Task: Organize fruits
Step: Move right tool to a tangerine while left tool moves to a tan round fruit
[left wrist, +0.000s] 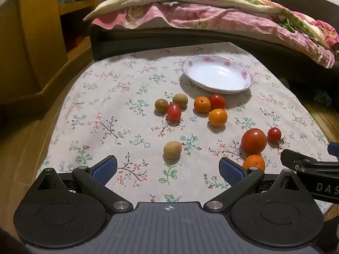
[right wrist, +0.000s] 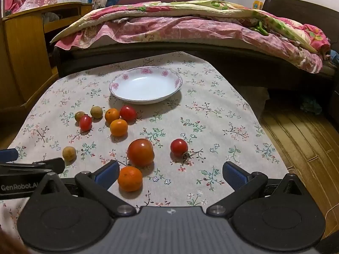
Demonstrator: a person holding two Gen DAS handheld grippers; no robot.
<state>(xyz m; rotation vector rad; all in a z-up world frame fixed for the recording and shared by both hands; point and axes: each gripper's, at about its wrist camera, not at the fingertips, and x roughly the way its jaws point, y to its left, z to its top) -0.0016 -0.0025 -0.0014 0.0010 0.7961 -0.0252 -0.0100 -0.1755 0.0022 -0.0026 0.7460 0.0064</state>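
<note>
Both grippers low at near table edge (right wrist: 243, 97), left gripper (left wrist: 168, 170) and right gripper (right wrist: 170, 172) spread wide, empty; bare cloth right of big tomato (right wrist: 140, 152).

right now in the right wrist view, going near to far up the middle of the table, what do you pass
nearest orange → big tomato → second orange → cherry tomato → empty floral bowl → bed with pink quilt
</note>
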